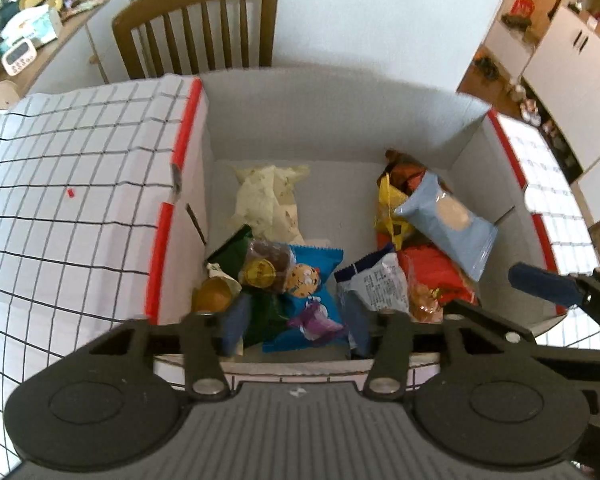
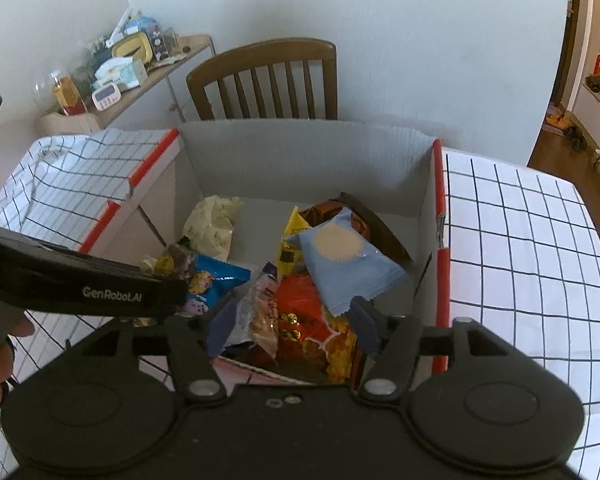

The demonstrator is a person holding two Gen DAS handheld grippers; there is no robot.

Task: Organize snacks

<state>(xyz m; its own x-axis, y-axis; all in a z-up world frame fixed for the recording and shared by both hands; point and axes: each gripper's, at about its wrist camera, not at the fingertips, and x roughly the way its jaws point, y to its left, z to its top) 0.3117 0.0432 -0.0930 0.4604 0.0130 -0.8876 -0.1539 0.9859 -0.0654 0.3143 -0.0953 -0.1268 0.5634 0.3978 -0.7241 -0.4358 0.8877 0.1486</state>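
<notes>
Above the snack box [image 1: 204, 128], both grippers [image 1: 296, 328] [image 2: 290, 328] hang open, empty

- Table [image 1: 60, 200]: covered by a white cloth with a black grid pattern; visible at the left and right of both views.
- Cardboard box [image 2: 300, 160]: stands open on the table at frame centre, white inside, red strips along its side edges. The checked cloth shows on both sides of it.
- Small red speck [image 1: 71, 193]: lies on the cloth at the left of the left wrist view, well apart from the box.
- Side counter [image 2: 156, 76]: upper left of the right wrist view, carrying a timer [image 2: 106, 95], boxes and packets in a cluttered group.
</notes>
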